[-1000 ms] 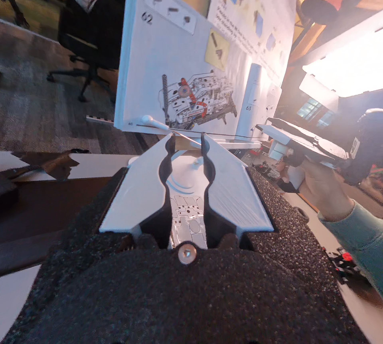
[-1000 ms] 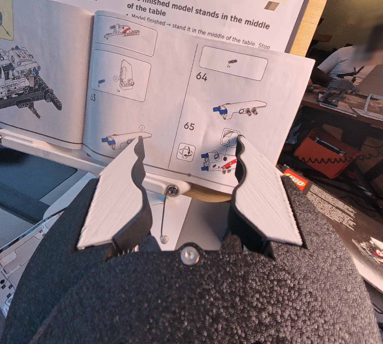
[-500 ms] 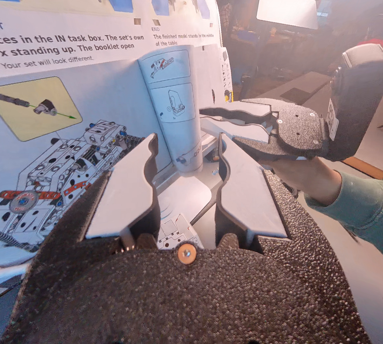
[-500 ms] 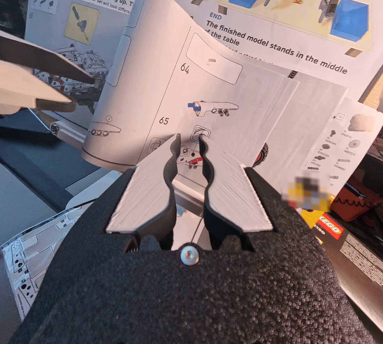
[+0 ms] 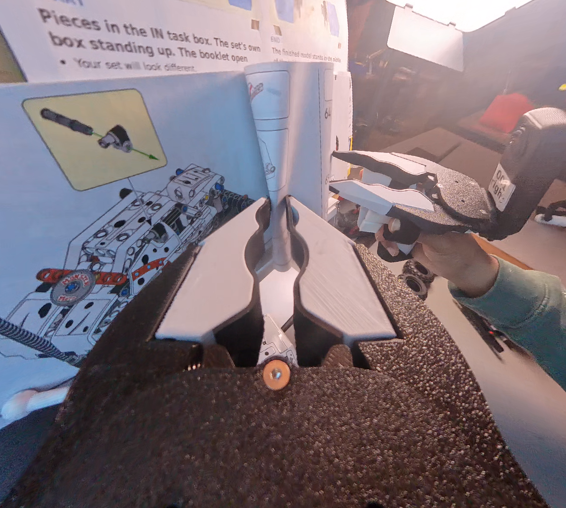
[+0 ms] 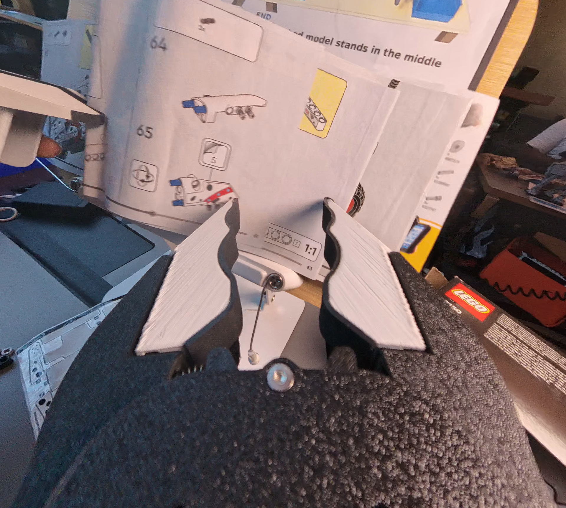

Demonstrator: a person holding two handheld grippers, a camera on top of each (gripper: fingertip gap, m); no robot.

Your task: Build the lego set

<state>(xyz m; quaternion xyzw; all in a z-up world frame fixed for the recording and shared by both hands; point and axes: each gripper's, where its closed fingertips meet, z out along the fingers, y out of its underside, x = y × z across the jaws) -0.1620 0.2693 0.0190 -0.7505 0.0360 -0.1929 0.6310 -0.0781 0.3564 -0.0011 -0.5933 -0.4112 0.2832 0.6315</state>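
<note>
The instruction booklet point(image 6: 245, 126) stands open on a white stand. One page point(image 5: 272, 126) is curled over, half turned. My left gripper point(image 5: 278, 205) is shut on the lower edge of this curled page. My right gripper point(image 6: 280, 205) is open and empty, just in front of the page's bottom edge. In the left wrist view it point(image 5: 332, 168) is held by a hand to the right of the page. A finger of the left gripper point(image 6: 46, 101) shows at the left edge of the right wrist view.
A printed poster point(image 5: 153, 3) stands behind the booklet. The stand's clip and wire point(image 6: 269, 276) hold the booklet's foot. A dark Lego box point(image 6: 471, 306) lies to the right, a sticker sheet point(image 6: 46, 371) to the lower left. Black tyres point(image 5: 419, 276) lie on the table.
The right gripper closed on the page and curled it leftward, then let go and opened. The left gripper swung in from the left, opened, and shut on the curled page.
</note>
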